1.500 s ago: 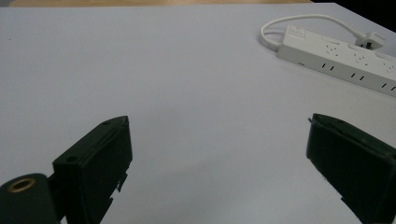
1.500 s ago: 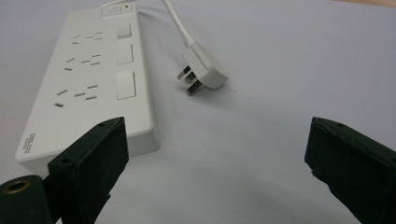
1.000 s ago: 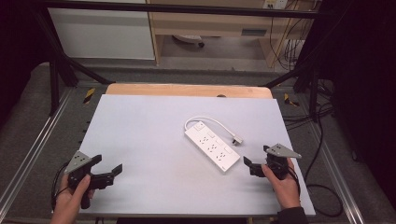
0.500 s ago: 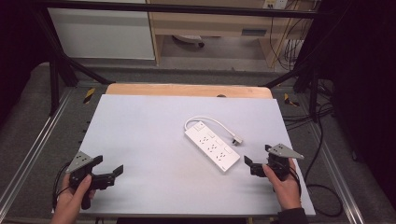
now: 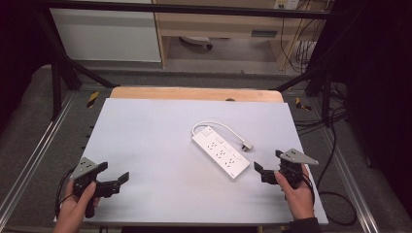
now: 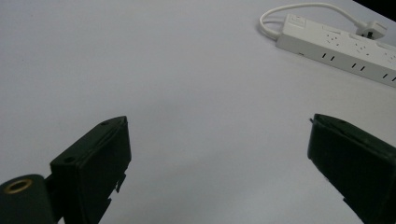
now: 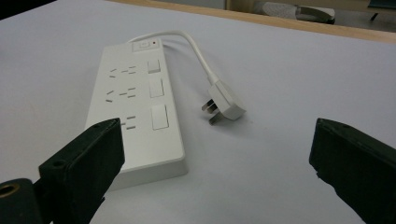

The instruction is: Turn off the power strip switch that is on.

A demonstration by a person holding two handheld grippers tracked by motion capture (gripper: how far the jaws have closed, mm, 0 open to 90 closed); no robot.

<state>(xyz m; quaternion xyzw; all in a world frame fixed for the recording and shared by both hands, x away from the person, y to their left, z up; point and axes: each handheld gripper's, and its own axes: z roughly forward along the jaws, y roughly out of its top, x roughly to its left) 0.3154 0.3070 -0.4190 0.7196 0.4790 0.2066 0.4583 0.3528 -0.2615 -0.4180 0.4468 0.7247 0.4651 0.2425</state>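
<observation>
Little has changed over the last second: both the left gripper [image 5: 112, 180] and right gripper [image 5: 266, 169] stay parked with jaws apart, empty, the flat white plastic power strip [image 5: 220, 152] untouched right of frame centre, so reaching hasn't begun.

White power strip [image 5: 220, 153] lies diagonally just right of centre on the grey table [image 5: 155, 145], cord looped, plug [image 5: 247, 145] beside it. Right gripper [image 5: 267, 167], jaws apart, near its 4 o'clock end. Left gripper [image 5: 116, 173], jaws apart, at table's 8 o'clock corner.
</observation>
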